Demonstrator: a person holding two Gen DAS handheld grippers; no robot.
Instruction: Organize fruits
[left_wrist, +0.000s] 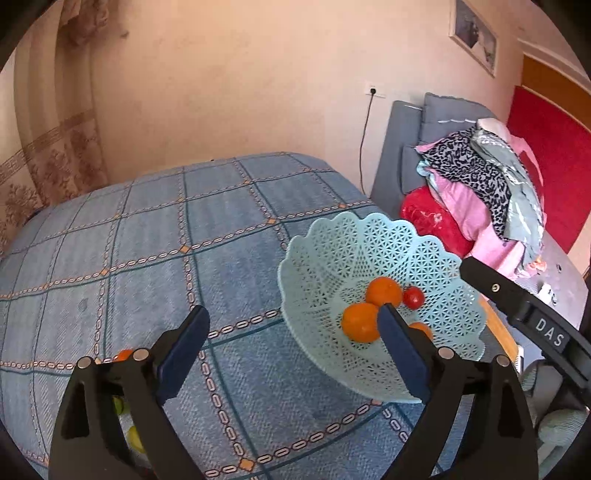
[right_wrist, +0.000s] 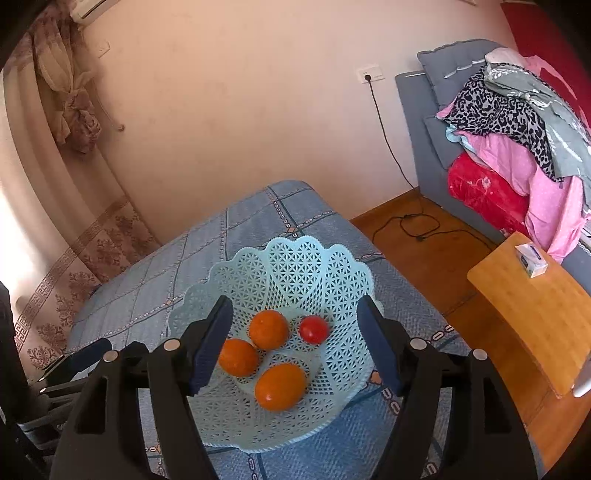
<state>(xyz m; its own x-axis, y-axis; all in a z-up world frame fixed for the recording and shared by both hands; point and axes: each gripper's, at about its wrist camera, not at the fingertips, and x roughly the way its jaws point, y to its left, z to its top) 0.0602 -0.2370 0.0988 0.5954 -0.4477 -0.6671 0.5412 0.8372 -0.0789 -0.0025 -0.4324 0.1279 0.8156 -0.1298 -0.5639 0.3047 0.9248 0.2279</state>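
Light blue lattice basket (right_wrist: 291, 266) sits on the blue checked cloth (left_wrist: 147, 229), toward its right edge. Inside it: three oranges and one small red tomato (right_wrist: 313, 329). Far orange (right_wrist: 268, 329) touches the left orange (right_wrist: 238, 357); near orange (right_wrist: 280, 386) lies just beside both. Tomato sits to the right of the far orange, a little apart from it.

My right gripper (right_wrist: 299, 343) hangs over the basket, jaws apart, nothing between the pads; the fruit lies below the gap.

My left gripper (left_wrist: 291, 347) is spread wide over the cloth just left of the basket, empty. Its right finger (left_wrist: 400, 354) overlaps the basket's near rim in the left wrist view; I cannot tell whether it touches.

Near left, behind the left gripper's body, a bit of orange fruit (left_wrist: 123, 355) and some green-yellow fruit (left_wrist: 133, 437) show, mostly hidden.

Right of the table: wooden floor (right_wrist: 417, 236), a wooden board (right_wrist: 532, 314) with a small box (right_wrist: 532, 260) on it.
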